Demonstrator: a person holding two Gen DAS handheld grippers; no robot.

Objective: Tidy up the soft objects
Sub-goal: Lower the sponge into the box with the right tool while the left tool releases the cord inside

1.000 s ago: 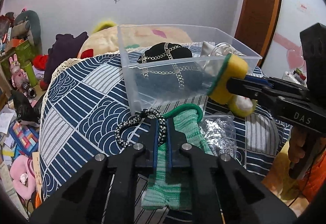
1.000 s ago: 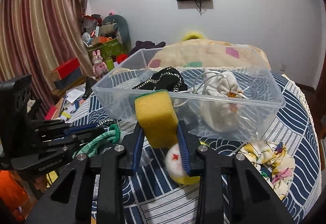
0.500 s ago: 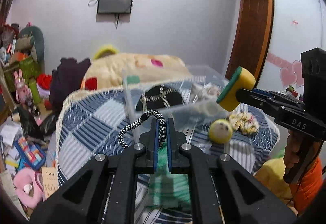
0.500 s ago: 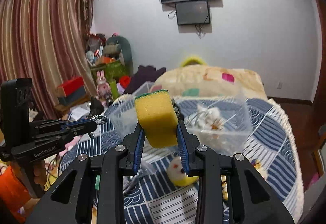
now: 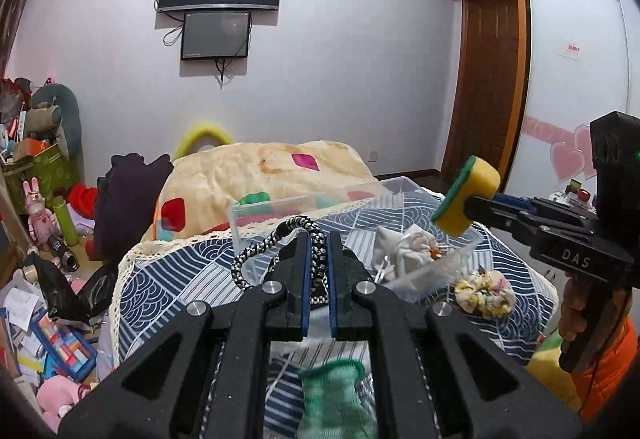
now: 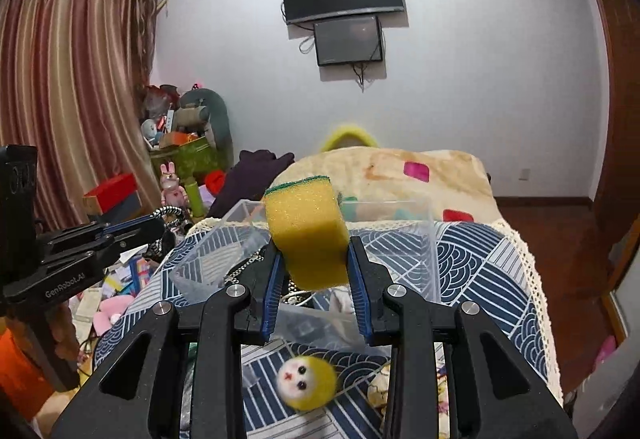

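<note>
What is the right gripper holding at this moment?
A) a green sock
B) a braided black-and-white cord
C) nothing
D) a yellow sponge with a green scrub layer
D: the right gripper is shut on the yellow sponge, its green layer on the far edge; the braided cord sits in the left gripper.

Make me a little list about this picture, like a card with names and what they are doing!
left gripper: shut on the braided cord, held up in the air
right gripper: shut on the yellow sponge, above the clear bin
clear bin: on the patterned bed cover, holds a white cloth pouch
round yellow plush: lying outside the bin
green sock: lying outside the bin
floral scrunchie: beside the bin
</note>
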